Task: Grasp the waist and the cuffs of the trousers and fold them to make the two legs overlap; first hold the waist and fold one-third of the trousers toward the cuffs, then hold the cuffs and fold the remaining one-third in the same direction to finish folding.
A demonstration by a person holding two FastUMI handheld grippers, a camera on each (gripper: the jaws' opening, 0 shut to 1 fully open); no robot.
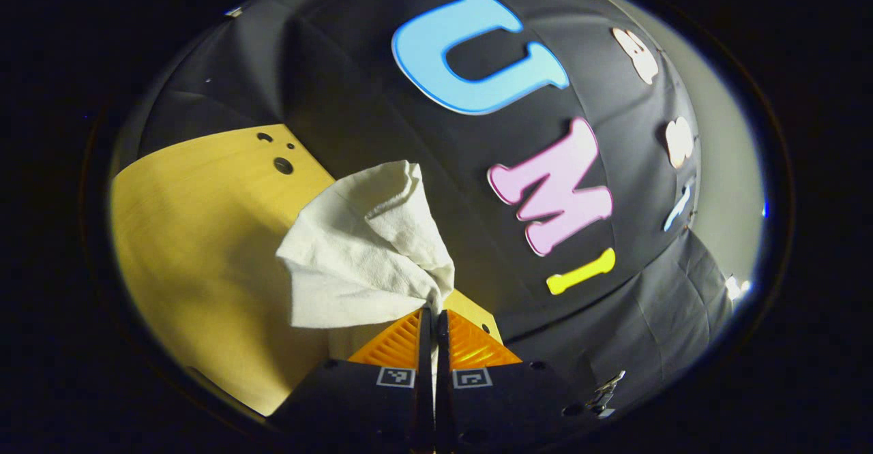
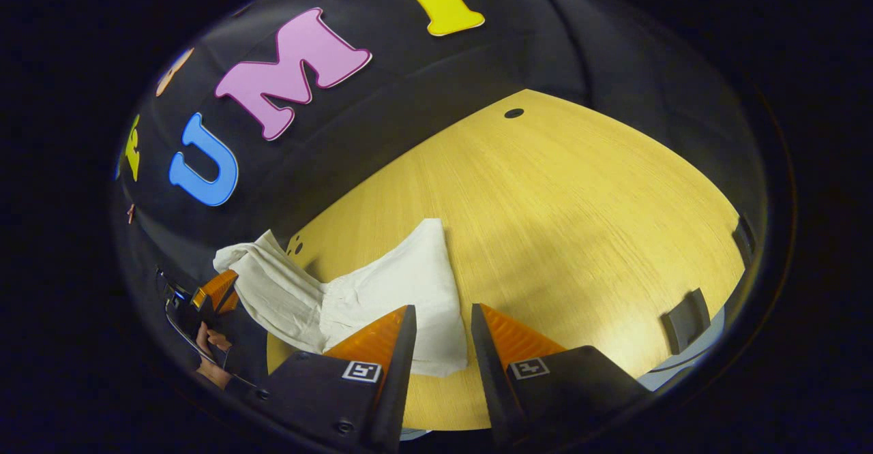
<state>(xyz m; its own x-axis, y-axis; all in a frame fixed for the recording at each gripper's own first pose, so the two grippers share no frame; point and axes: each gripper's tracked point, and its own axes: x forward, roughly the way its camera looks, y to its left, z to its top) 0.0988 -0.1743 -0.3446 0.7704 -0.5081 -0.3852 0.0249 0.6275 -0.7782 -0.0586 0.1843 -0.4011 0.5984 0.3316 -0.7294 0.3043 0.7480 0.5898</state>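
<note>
Right gripper [image 2: 442,321] up close, jaws parted, nothing between them, hovering over wooden table [image 2: 580,222]. White trousers [image 2: 382,290] bunched, long axis running from table toward left gripper [image 1: 434,321], pinched tight on a lifted fabric corner.

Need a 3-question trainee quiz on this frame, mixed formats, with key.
1. True or false: the left tongs are shut on the trousers.
2. Multiple choice: the right tongs are A) shut on the trousers, B) open above the trousers, C) shut on nothing.
3. Fill in: the trousers' far end rests on the wooden ___.

Key: 1 true: the fingers are pinched together with cloth bunched between them. 2 B: the fingers stand apart, with cloth and table showing in the gap. 3 table.
</note>
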